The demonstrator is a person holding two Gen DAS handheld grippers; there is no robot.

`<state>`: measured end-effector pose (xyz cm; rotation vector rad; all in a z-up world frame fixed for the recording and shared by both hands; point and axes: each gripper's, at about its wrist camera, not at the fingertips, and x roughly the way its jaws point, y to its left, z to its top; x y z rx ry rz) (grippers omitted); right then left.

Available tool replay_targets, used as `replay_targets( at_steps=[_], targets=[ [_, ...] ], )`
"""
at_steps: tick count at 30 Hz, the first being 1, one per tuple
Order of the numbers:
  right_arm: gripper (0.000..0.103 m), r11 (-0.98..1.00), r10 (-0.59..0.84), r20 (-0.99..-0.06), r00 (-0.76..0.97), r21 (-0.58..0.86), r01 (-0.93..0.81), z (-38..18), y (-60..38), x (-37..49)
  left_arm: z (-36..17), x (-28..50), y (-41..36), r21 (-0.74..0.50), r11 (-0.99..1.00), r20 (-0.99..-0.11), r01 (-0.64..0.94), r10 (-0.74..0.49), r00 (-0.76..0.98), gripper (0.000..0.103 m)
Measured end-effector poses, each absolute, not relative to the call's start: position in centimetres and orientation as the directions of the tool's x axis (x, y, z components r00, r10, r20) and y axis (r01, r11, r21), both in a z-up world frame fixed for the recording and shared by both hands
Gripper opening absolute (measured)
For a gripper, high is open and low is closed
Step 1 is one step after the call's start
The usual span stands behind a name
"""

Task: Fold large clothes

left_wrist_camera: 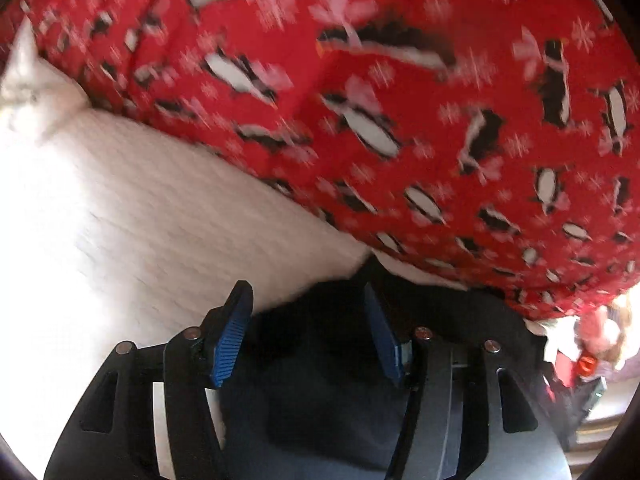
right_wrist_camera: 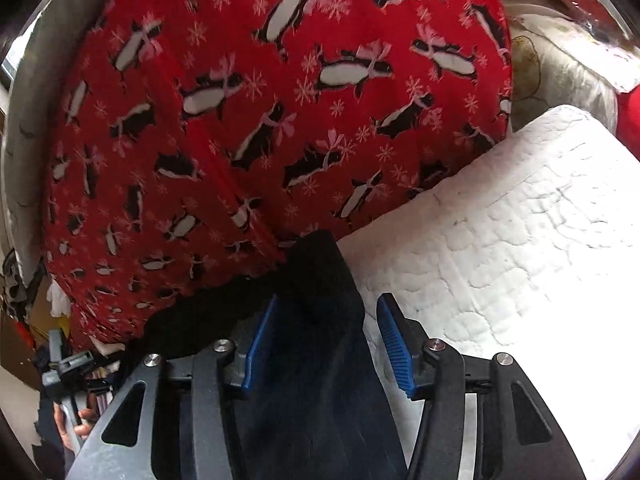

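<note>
Here we see a dark garment (right_wrist_camera: pixel 316 360), navy to near black and matte, running lengthwise between the blue ribbed pads (right_wrist_camera: pixel 394 344) of the right gripper (right_wrist_camera: pixel 326 342). Its jaws stand apart: the left pad lies against the cloth's edge, while the right pad is clear of it, with white quilt showing in the gap. The cloth narrows ahead of the fingertips into a blunt, squared end that meets the red fabric.

That red fabric (right_wrist_camera: pixel 260 120) is thin and creased, printed with black and white penguins, pink bows and pale snowflakes. It fills the space ahead and to the left of the right gripper. To the right lies a white quilted cover (right_wrist_camera: pixel 520 240), puffy and stitched in small irregular cells, brightly lit and offering open room.

The left wrist view is motion-blurred. The left gripper (left_wrist_camera: pixel 308 336) also has its jaws apart, and the dark garment (left_wrist_camera: pixel 320 380) lies under and between them, without being pinched as far as we can tell. Here the white quilted cover (left_wrist_camera: pixel 140 220) sits to the left and ahead, and the red fabric (left_wrist_camera: pixel 400 100) covers the top and right, its lower edge hanging over the quilt's border.

Only the right wrist view shows a grey curved wall (right_wrist_camera: pixel 28 140) at far left and cluttered items below it; only the left view shows blurred pink and red clutter (left_wrist_camera: pixel 592 340) at far right.
</note>
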<state>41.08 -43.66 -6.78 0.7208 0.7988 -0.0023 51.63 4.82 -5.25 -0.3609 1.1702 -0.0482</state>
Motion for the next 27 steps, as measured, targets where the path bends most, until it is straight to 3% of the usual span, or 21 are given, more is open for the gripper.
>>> replay_targets(
  at_steps=[5,7,8,10,11,15,18,21,24,25,27],
  targets=[
    [0.053,0.77,0.273,-0.663,0.698,0.585,0.255,-7.6,-42.9,41.3,-5.6,51.2,3.6,-0.373,0.928,-0.875,0.019,-0.359,0.325,0.056],
    [0.053,0.767,0.267,-0.659,0.703,0.587,0.258,-7.7,-43.0,41.0,-6.3,50.8,1.9,-0.302,0.951,-0.906,0.063,-0.307,0.293,0.057],
    [0.051,0.77,0.256,-0.65,0.716,0.585,0.256,-7.6,-43.0,40.9,-6.2,50.5,1.2,-0.229,0.971,-0.915,0.062,-0.237,0.325,0.047],
    [0.024,0.78,0.247,-0.629,0.738,0.58,0.234,-6.8,-42.9,40.4,-5.9,50.0,0.8,-0.138,0.99,-0.923,0.034,-0.141,0.358,0.006],
    [0.008,0.795,0.246,-0.622,0.743,0.568,0.213,-6.1,-42.8,40.3,-5.5,49.8,1.4,-0.167,0.986,-0.915,0.002,-0.156,0.372,0.006],
    [0.007,0.775,0.284,-0.487,0.826,0.624,0.101,-2.8,-43.4,38.6,-2.4,48.7,5.3,-0.368,0.927,-0.826,-0.069,-0.292,0.482,0.006],
    [0.007,0.74,0.294,-0.444,0.846,0.666,0.093,-2.2,-44.0,38.8,-2.5,49.4,6.1,-0.387,0.914,-0.823,-0.12,-0.284,0.492,0.006],
    [0.007,0.728,0.283,-0.495,0.822,0.669,0.152,-4.2,-44.3,40.1,-5.4,50.2,7.1,-0.403,0.892,-0.844,-0.206,-0.275,0.461,0.008],
    [0.008,0.726,0.265,-0.611,0.746,0.635,0.262,-8.0,-43.9,41.8,-10.2,50.9,9.6,-0.454,0.806,-0.868,-0.38,-0.304,0.392,0.027],
    [0.008,0.725,0.267,-0.656,0.706,0.62,0.302,-9.5,-43.8,42.3,-11.0,50.7,10.6,-0.515,0.756,-0.841,-0.405,-0.353,0.41,0.027],
    [0.01,0.709,0.271,-0.648,0.712,0.634,0.308,-9.7,-44.1,42.1,-10.9,50.3,11.9,-0.582,0.692,-0.804,-0.427,-0.413,0.428,0.027]
  ],
)
